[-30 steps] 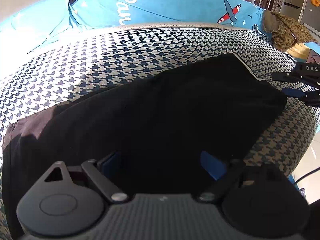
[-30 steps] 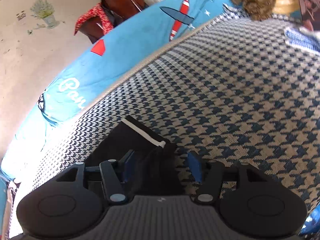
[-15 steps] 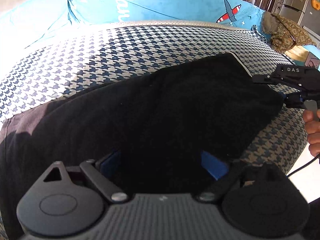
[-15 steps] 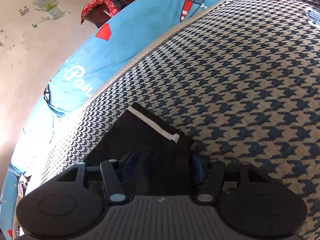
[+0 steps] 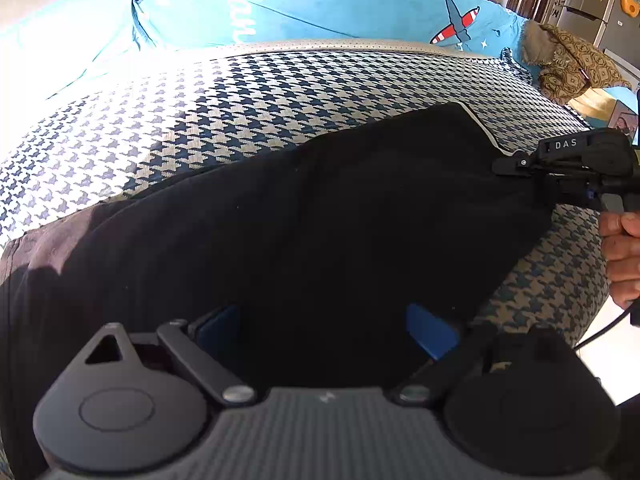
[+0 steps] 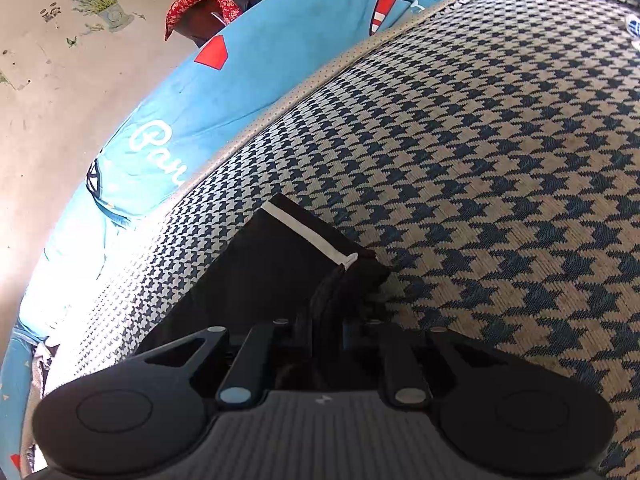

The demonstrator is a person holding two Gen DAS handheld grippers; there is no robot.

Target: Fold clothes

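Left wrist view: one black garment (image 5: pixel 320 216), left gripper (image 5: pixel 328 328) spread wide, right gripper (image 6: pixel 328 312) pinching its corner.

We see bare checked bed cover (image 6: pixel 500 160) open beyond and to the right of the black garment (image 5: pixel 320 220), blocked only by the blue bedding (image 5: pixel 320 12) heaped along its far edge and the brown patterned cloth (image 5: pixel 568 60) bunched at the far right corner.

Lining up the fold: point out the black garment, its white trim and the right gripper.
black garment (image 5: pixel 320 216), left wrist view, middle of cloth.
white trim (image 6: pixel 308 234), right wrist view, mid-stripe.
right gripper (image 6: pixel 332 308), right wrist view, between fingertips.
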